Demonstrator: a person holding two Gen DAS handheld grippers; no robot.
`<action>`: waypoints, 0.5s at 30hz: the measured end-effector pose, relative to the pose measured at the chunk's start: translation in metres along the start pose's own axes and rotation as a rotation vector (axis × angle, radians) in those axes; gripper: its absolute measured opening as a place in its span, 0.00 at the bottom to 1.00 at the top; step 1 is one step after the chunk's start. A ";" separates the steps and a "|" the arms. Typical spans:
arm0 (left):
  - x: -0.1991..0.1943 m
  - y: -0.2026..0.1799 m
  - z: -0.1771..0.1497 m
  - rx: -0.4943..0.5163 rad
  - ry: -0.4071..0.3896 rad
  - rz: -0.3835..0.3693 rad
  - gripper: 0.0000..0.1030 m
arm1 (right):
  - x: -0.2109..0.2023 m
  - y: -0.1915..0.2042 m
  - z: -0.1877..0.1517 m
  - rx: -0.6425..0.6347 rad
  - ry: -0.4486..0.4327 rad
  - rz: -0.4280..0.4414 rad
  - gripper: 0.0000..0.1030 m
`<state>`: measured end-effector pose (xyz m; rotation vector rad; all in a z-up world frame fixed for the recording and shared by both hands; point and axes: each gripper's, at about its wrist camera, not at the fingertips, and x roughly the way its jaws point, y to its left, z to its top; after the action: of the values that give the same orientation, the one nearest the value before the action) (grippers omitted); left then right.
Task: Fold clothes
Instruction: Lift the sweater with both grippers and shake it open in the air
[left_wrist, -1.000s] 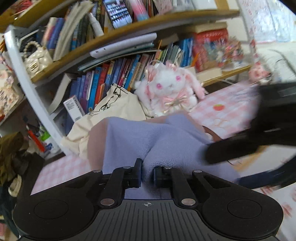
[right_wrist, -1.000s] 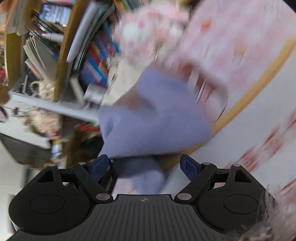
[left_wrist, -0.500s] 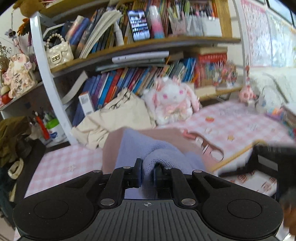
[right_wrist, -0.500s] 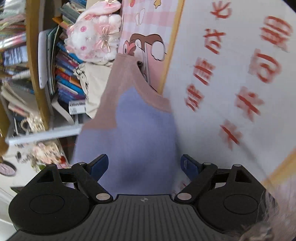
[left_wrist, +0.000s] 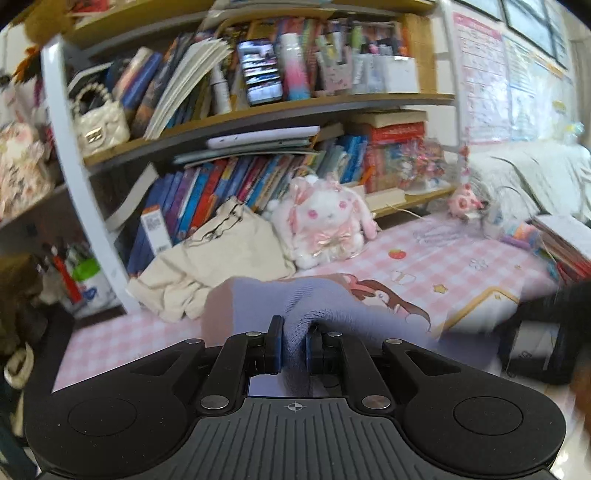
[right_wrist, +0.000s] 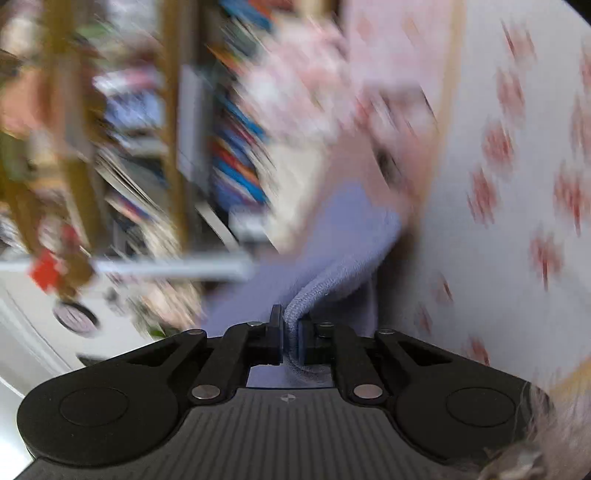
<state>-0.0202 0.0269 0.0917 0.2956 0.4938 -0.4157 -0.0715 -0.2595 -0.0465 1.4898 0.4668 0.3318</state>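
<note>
Pink checked bench (left_wrist: 424, 266), crowded bookshelf behind. Left gripper (left_wrist: 294, 347) and right gripper (right_wrist: 291, 338) both have fingers pinched on the purple garment (left_wrist: 332, 302), held low over the bench. Risk: thick bunched folds slipping out, skewing the fold.

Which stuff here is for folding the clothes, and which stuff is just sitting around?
For the job:
- purple garment
- left gripper, pinching the garment
- right gripper, pinching it too

Just lying about:
- bunny plush
- cream cloth bag
- books
- white handbag
- phone
- pink checked tablecloth
</note>
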 end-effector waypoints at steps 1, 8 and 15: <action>-0.004 -0.001 0.004 0.010 -0.011 -0.029 0.09 | -0.008 0.017 0.013 -0.033 -0.057 0.038 0.07; -0.082 0.003 0.068 -0.082 -0.383 -0.492 0.08 | -0.016 0.237 0.068 -0.588 -0.181 0.325 0.07; -0.102 0.068 0.061 -0.321 -0.460 -0.599 0.08 | 0.061 0.321 0.032 -0.874 0.013 0.340 0.07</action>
<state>-0.0469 0.0957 0.2065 -0.2703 0.1795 -0.9473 0.0206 -0.2377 0.2681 0.6994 0.0395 0.7080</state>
